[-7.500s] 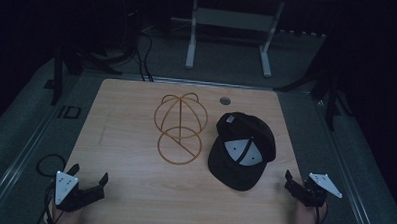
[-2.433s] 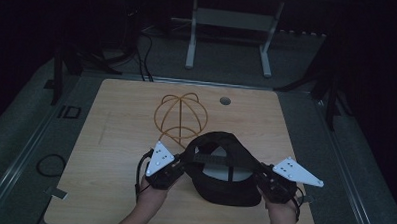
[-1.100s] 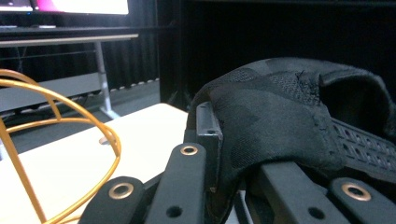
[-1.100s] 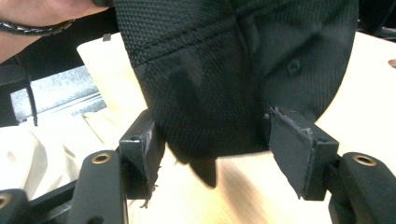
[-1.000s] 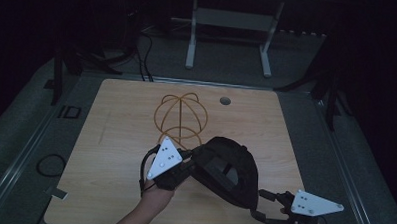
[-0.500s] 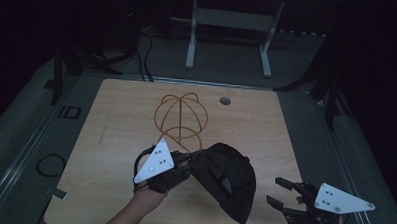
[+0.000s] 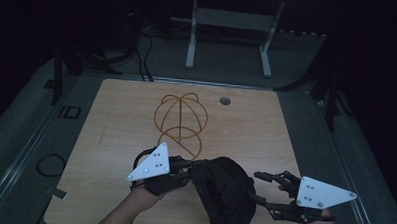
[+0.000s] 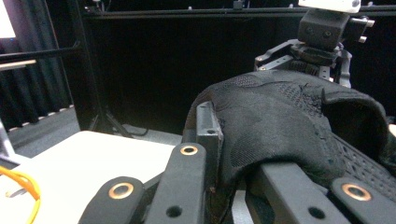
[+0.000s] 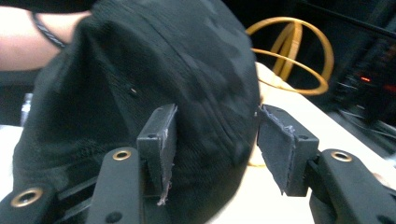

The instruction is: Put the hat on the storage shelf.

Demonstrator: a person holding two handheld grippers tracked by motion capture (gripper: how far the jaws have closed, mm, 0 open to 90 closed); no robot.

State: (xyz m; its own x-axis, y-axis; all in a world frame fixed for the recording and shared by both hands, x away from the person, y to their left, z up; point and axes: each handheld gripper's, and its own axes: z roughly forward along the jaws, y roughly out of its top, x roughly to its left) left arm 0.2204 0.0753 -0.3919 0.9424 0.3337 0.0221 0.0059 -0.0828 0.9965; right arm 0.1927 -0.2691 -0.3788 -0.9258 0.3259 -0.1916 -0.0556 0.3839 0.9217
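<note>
**Cap pinched at left, loose at right**

Near edge of table (image 7: 110, 139): black cap (image 7: 228, 193) held up off the wood, tilted on edge, between both grippers.

Left gripper (image 7: 192, 169) clamped on cap fabric. In left gripper view, jaws nearly together, cloth (image 8: 280, 121) draped over and pinched between the pads (image 8: 208, 130); cap bulges up and right of the jaws. Gripped from the cap's left side in high view, hand (image 7: 143, 195) below it.

Right gripper (image 7: 264, 187) spread wide, holding nothing. In right gripper view, cap crown (image 9: 154, 88) sits partly between the fingers (image 9: 285, 140): left pad against or just beside the fabric, can't tell which; right pad at the cap's outer edge with a gap of bare table showing below. High view: upper finger pointing at the cap's right side, lower finger reaching to its lower edge.

Other forearm with a dark wristband (image 9: 46, 32) behind the cap in right gripper view.

Farther out, mid-table: yellow wire stand (image 7: 180, 119), hoops upright on a ring base, well apart from the cap. Small round hole (image 7: 225, 100) in the tabletop beyond, right of the stand.

Past the far edge: white frame legs (image 7: 229, 33) on dark floor.
</note>
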